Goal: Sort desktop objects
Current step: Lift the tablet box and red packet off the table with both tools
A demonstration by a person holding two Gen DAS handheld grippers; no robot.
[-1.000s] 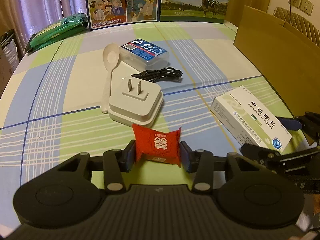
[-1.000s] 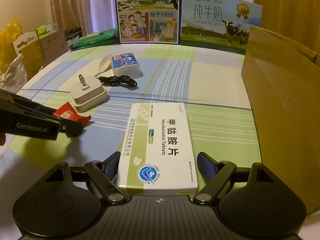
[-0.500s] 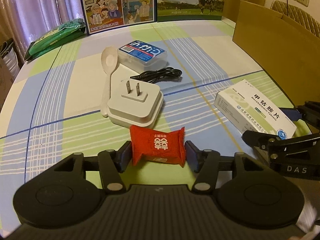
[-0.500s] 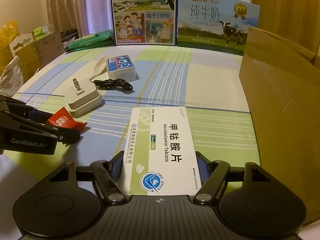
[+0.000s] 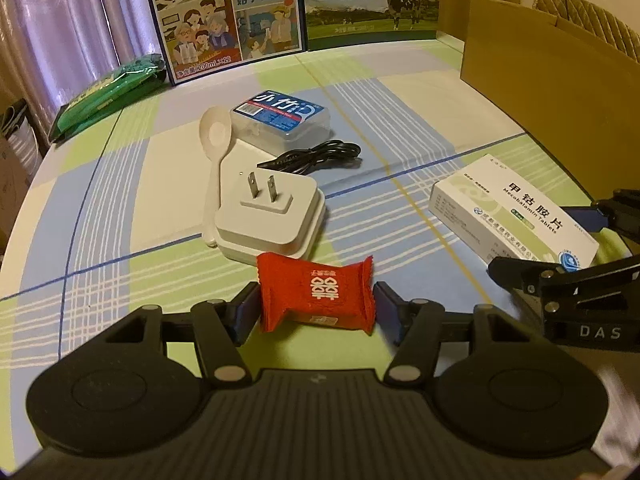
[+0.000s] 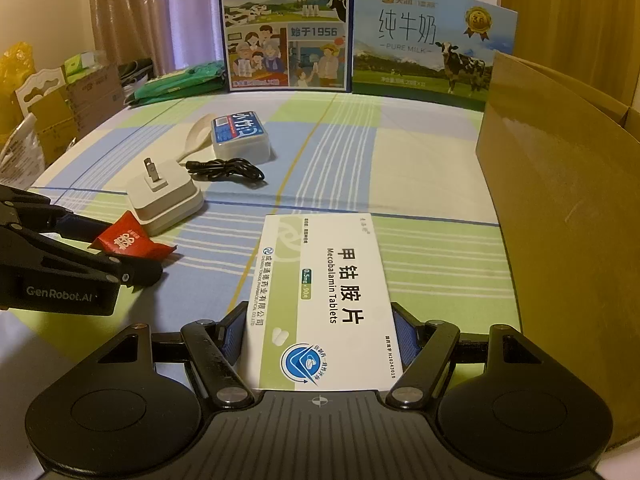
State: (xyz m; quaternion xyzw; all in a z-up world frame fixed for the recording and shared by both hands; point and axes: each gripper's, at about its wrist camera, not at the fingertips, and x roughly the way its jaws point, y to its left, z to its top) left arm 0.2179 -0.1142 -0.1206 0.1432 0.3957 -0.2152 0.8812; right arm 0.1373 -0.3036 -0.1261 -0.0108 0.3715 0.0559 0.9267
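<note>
The tall brown cardboard box (image 6: 560, 220) hid its contents. The left gripper (image 5: 316, 304) clamped a red foil candy packet (image 5: 316, 294); the right gripper (image 6: 320, 336) clamped a white flat medicine carton (image 6: 320, 300).

The way ahead of the left gripper (image 5: 316, 304) is being blocked by the white square plug adapter (image 5: 268, 216), with the cream plastic spoon (image 5: 214, 160), coiled black cable (image 5: 316, 156) and clear blue-labelled plastic box (image 5: 282, 118) crowded behind it. The right side is being walled off by the tall brown cardboard box (image 6: 560, 216). Open checked tablecloth (image 6: 424, 168) is being left between them.
</note>
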